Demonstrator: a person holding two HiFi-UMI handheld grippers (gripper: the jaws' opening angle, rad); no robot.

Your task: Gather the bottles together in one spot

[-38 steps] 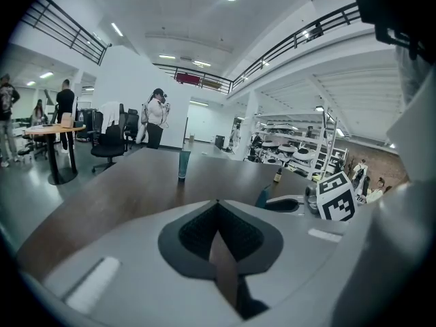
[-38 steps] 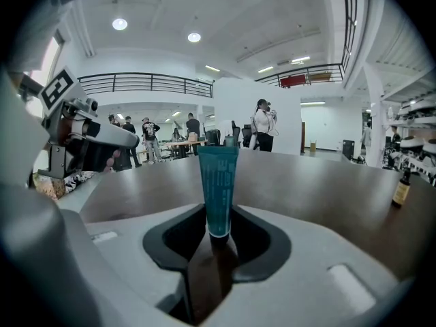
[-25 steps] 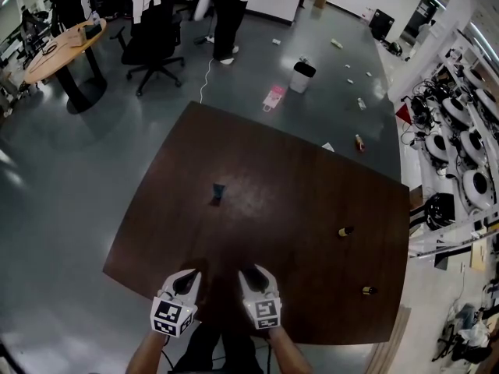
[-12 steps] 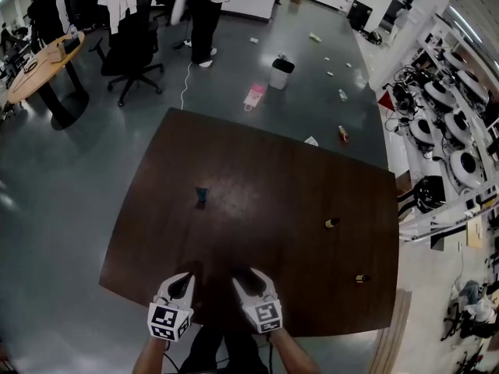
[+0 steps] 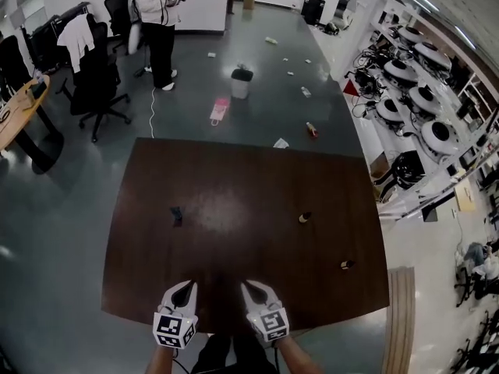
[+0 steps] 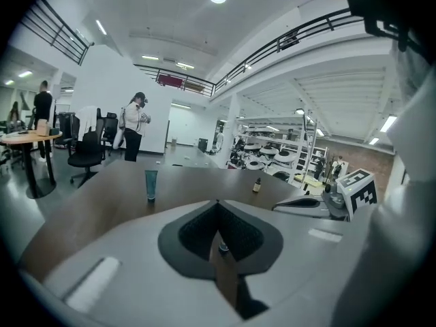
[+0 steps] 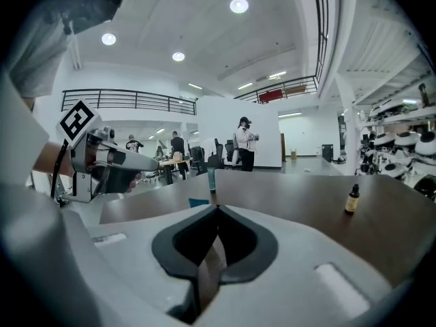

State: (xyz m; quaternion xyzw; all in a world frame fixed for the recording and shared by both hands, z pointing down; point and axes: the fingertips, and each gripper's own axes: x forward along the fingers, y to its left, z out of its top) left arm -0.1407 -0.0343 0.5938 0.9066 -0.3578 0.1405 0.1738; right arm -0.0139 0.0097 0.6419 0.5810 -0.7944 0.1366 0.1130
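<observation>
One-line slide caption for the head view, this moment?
Left gripper and right gripper, both shut, hover at the near table edge; a teal tube and two small bottles stand scattered beyond.

On the table point(image 5: 234, 170), a tube point(image 5: 176, 216) stands at left, the far bottle point(image 5: 304, 218) right of centre, the near bottle point(image 5: 346, 265) closer to the right edge.

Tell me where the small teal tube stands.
In the head view, the small teal tube stands on the left half of the dark brown table, left of the nearest small brown bottle.
</observation>
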